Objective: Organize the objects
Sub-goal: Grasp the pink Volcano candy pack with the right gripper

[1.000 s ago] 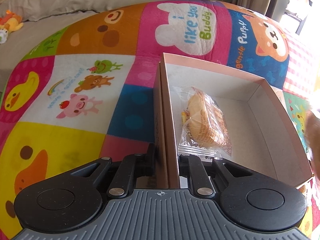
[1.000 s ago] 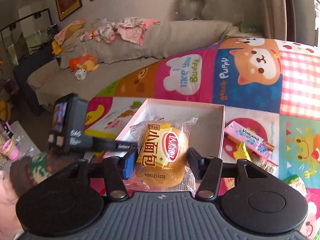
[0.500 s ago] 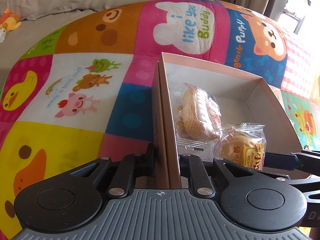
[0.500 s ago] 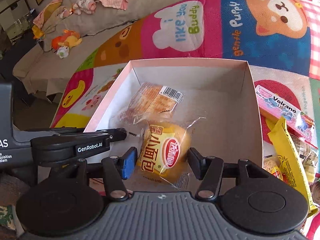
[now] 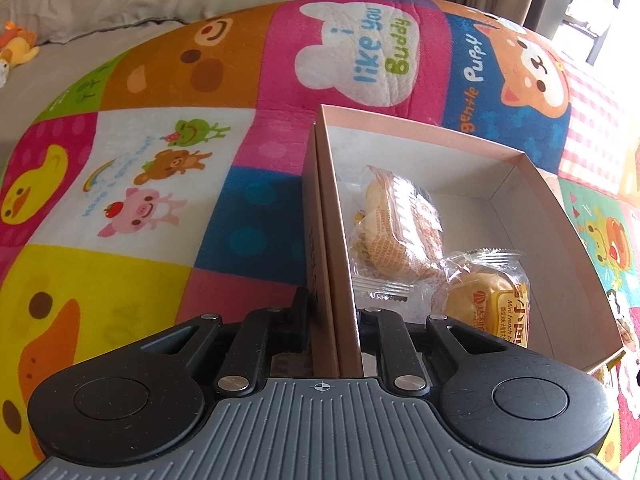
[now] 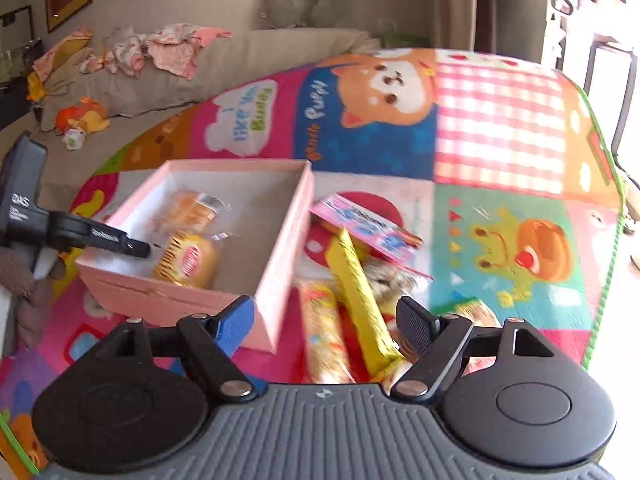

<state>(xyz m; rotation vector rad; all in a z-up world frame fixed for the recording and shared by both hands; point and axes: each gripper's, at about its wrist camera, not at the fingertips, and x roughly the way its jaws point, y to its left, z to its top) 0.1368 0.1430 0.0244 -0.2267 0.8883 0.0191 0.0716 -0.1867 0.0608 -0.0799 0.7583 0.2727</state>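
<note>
Lying in the pink box (image 6: 280,248) now is the bun (image 6: 188,258) I carried a second ago; my right gripper (image 6: 324,320) has just been opening, empty and wide, while my left gripper (image 5: 334,316) pinches the box wall.

Each claw has a grey ribbed housing at the bottom of its view, flanked by two round black discs with slightly scuffed faces. Black link arms run forward from silver pivot screws, and a small crosshair mark sits at the middle of the grey edge. The left claw (image 5: 334,312) has black fingers. The right claw (image 6: 326,322) has one blue ribbed pad (image 6: 234,326) and one black ribbed pad (image 6: 416,324). Seen from the right wrist, the left claw's black body carries small white lettering.
</note>
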